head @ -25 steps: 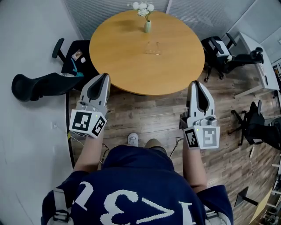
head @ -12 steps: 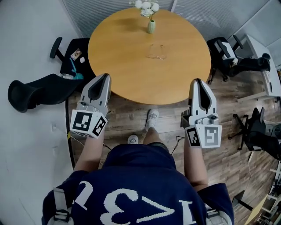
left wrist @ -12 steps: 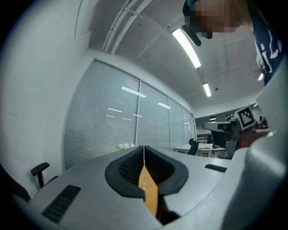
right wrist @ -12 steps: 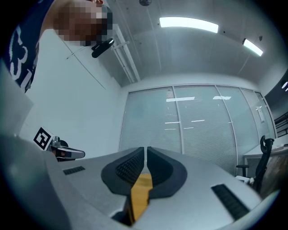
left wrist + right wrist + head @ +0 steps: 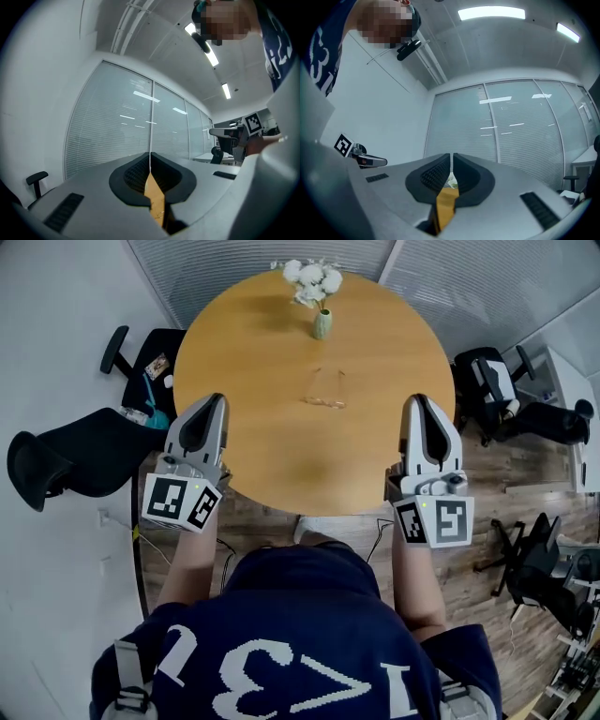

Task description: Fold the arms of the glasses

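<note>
Clear-framed glasses (image 5: 324, 390) lie with arms spread on the round wooden table (image 5: 253, 437), a little beyond its middle. My left gripper (image 5: 213, 401) hovers at the table's near left edge, shut and empty, well short of the glasses. At the near right edge my right gripper (image 5: 422, 403) is also shut with nothing in it. In the left gripper view the left gripper (image 5: 150, 165) has its jaws pressed together, a sliver of tabletop below. The right gripper view shows the right gripper (image 5: 452, 164) closed too, with the flowers faint beyond.
A small vase of white flowers (image 5: 320, 296) stands at the table's far side. Black office chairs sit to the left (image 5: 84, 451) and to the right (image 5: 497, 390) of the table. A wall of blinds (image 5: 126, 136) lies behind.
Both grippers and the person have advanced toward the table; the tips now overlap its near edge. The glasses sit closer in the head view. Both jaws stayed shut.
</note>
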A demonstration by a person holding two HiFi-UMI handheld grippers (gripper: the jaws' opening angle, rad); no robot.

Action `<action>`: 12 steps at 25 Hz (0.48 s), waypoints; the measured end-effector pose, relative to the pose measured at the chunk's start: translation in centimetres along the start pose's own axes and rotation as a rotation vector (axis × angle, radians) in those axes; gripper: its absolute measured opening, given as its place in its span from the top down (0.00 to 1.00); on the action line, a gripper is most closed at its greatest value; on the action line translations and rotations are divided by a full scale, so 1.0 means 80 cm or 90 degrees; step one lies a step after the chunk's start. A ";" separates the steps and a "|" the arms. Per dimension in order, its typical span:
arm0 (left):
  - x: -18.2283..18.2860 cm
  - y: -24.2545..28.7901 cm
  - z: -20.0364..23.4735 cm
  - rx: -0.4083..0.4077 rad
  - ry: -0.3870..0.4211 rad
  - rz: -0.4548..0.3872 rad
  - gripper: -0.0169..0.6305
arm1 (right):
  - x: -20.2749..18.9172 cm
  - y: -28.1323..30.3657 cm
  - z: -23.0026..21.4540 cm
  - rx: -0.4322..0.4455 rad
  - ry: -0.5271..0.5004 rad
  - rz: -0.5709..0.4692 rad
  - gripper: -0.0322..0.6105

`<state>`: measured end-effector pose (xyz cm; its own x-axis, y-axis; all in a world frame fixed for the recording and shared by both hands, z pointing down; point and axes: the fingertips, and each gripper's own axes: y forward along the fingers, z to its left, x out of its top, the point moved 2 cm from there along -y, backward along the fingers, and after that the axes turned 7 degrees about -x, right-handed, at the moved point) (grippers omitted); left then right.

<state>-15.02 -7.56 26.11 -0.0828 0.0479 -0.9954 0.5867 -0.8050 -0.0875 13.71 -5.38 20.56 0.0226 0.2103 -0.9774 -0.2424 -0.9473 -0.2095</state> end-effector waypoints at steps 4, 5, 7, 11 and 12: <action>-0.012 0.047 0.007 0.022 -0.002 0.005 0.94 | -0.018 0.047 -0.036 0.023 0.003 0.012 0.89; -0.016 0.055 0.008 0.025 -0.006 0.009 0.94 | -0.024 0.055 -0.041 0.027 0.004 0.017 0.89; -0.024 0.068 0.010 0.024 -0.012 0.018 0.94 | -0.035 0.070 -0.047 0.031 0.006 0.027 0.89; -0.041 0.091 0.021 0.011 -0.019 0.033 0.94 | -0.057 0.091 -0.049 0.025 0.007 0.049 0.89; -0.046 0.097 0.024 0.006 -0.024 0.037 0.94 | -0.062 0.095 -0.049 0.021 0.007 0.054 0.89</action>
<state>-11.68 -15.13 29.16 -0.0787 -0.0210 -0.9967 0.5843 -0.8111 -0.0291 15.56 -14.60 23.71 0.0114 0.1261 -0.9920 -0.2758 -0.9531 -0.1243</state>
